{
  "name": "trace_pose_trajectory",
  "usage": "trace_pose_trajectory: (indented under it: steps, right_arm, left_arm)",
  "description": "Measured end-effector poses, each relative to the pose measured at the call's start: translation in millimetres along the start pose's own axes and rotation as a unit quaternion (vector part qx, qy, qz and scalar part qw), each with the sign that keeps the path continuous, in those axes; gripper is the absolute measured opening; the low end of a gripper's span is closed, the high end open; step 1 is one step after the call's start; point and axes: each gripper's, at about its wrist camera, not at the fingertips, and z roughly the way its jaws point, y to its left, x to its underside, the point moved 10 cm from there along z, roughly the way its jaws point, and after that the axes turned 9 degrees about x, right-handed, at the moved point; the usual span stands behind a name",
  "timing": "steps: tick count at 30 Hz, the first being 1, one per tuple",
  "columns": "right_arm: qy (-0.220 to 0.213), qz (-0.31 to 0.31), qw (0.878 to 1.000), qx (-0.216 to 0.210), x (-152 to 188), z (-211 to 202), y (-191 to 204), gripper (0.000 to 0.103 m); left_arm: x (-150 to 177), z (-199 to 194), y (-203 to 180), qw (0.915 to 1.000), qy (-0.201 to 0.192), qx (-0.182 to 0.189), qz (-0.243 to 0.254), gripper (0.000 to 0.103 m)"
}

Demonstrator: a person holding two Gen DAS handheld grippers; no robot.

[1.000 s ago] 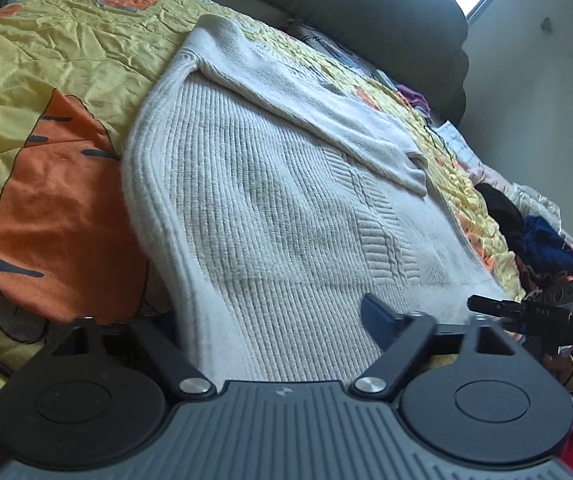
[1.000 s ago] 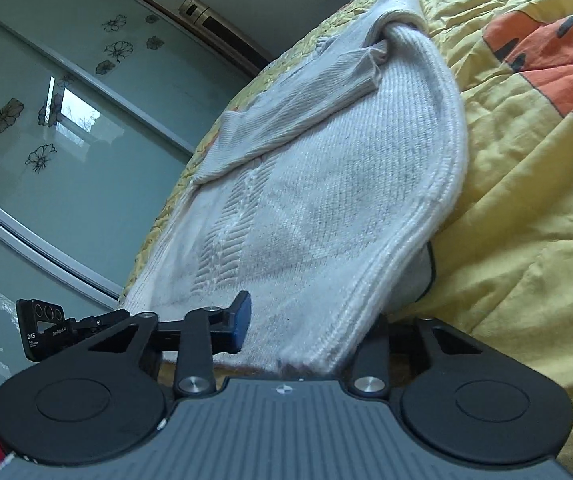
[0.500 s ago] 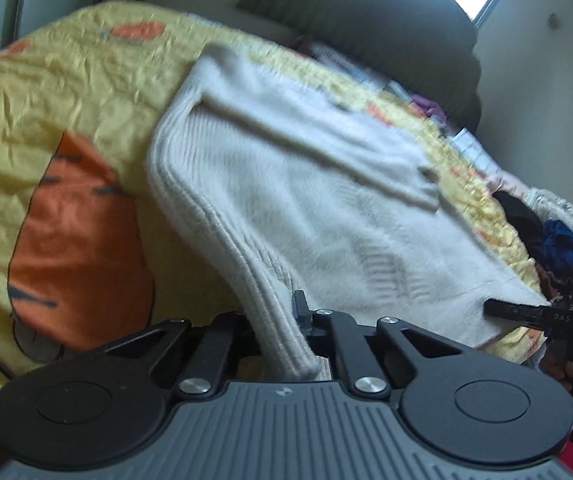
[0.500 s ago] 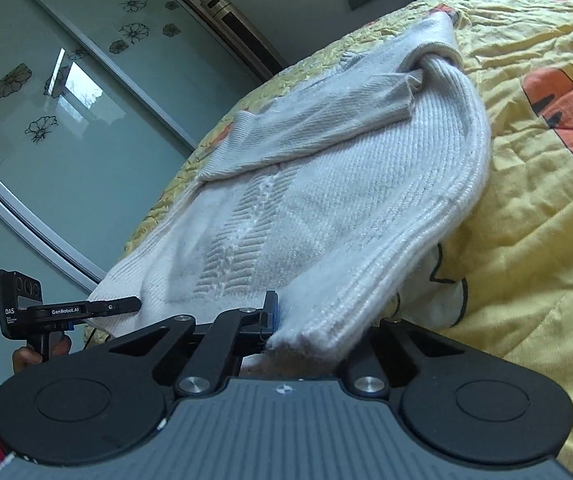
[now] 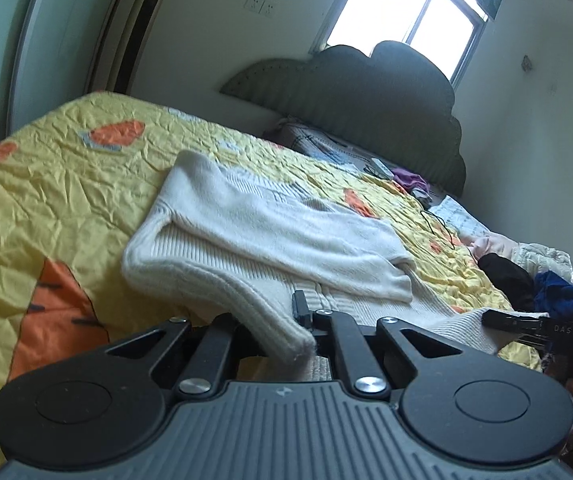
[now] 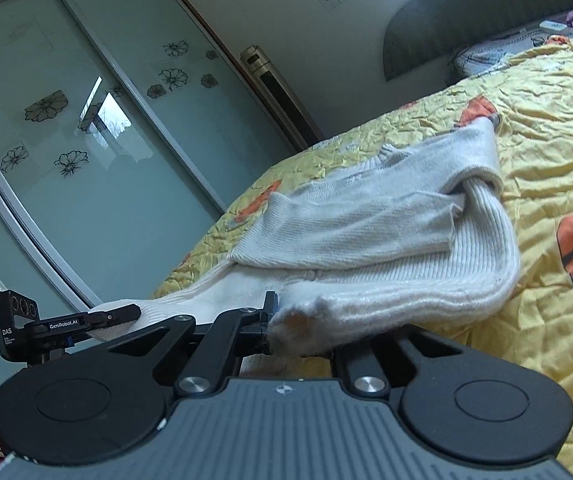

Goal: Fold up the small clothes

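Note:
A cream knitted sweater [image 5: 270, 236] lies on the yellow quilt with a sleeve folded across its body; it also shows in the right wrist view [image 6: 366, 232]. My left gripper [image 5: 286, 328] is shut on the sweater's bottom hem at its left corner and holds it lifted off the bed. My right gripper [image 6: 282, 328] is shut on the hem at the other corner, also lifted. Each gripper shows in the other's view: the right one at the right edge [image 5: 534, 322], the left one at the left edge [image 6: 86, 320].
The yellow quilt [image 5: 46, 184] with orange patches covers the bed. A dark headboard [image 5: 366, 96] stands at the far end. A pile of clothes [image 5: 542, 276] lies at the right. Glass sliding wardrobe doors [image 6: 86, 140] run along the left of the bed.
Both grippers closed on the sweater's hem corners, then lifted the hem off the bed and carried it toward the collar, so the lower part now hangs raised.

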Motion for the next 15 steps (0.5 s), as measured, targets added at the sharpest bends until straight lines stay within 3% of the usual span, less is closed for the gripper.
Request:
trace_pose_trajectory:
  steps: [15]
  right_arm:
    - [-0.085, -0.069, 0.993, 0.053, -76.3, 29.7, -2.9, 0.013]
  left_arm:
    - [-79.8, 33.9, 1.3, 0.9957, -0.079, -0.046, 0.012, 0.008]
